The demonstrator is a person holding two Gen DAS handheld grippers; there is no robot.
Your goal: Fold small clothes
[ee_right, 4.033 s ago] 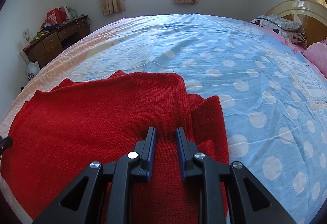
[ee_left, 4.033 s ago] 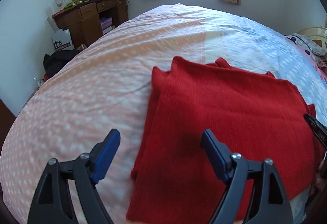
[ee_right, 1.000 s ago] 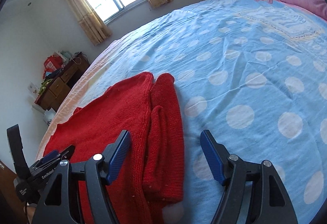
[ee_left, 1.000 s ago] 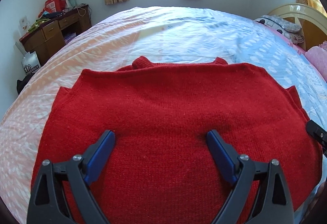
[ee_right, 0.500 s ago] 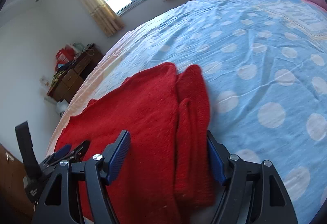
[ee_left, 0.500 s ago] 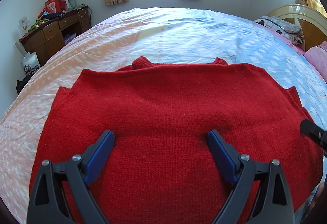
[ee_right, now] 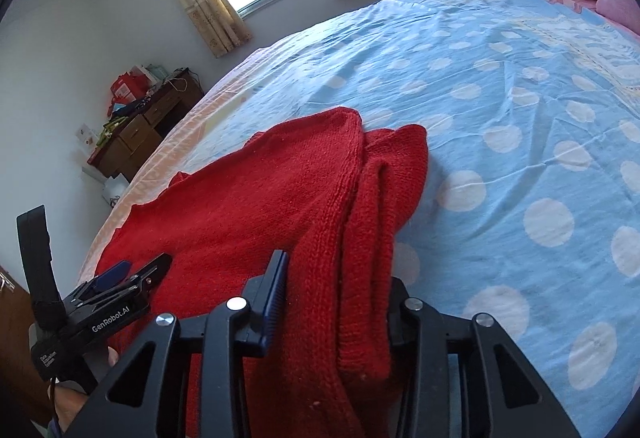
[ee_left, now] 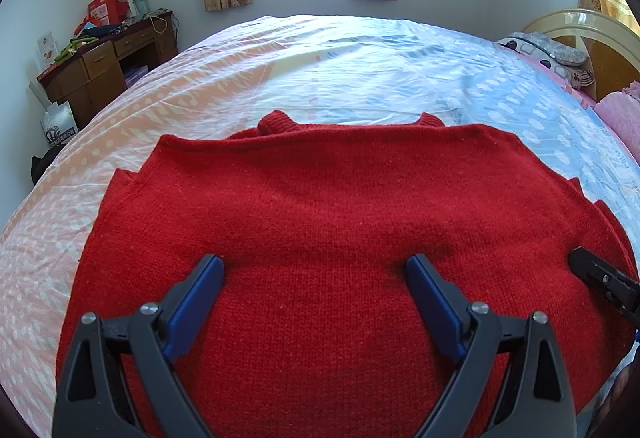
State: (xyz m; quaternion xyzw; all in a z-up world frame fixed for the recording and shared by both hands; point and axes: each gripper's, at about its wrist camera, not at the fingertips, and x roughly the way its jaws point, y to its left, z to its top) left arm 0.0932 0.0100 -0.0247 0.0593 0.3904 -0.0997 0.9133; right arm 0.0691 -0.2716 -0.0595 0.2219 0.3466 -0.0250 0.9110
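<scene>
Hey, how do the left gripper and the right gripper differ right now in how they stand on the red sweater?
The left gripper has its jaws spread wide over the flat middle of the red sweater, with nothing pinched; the right gripper is closing its jaws around the sweater's bunched, folded side edge. The left gripper looks straight across the bed; the right gripper's view is tilted. Both have black frames with blue pads.

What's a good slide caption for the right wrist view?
Right gripper closing on the folded edge of a red sweater on a polka-dot bed.
</scene>
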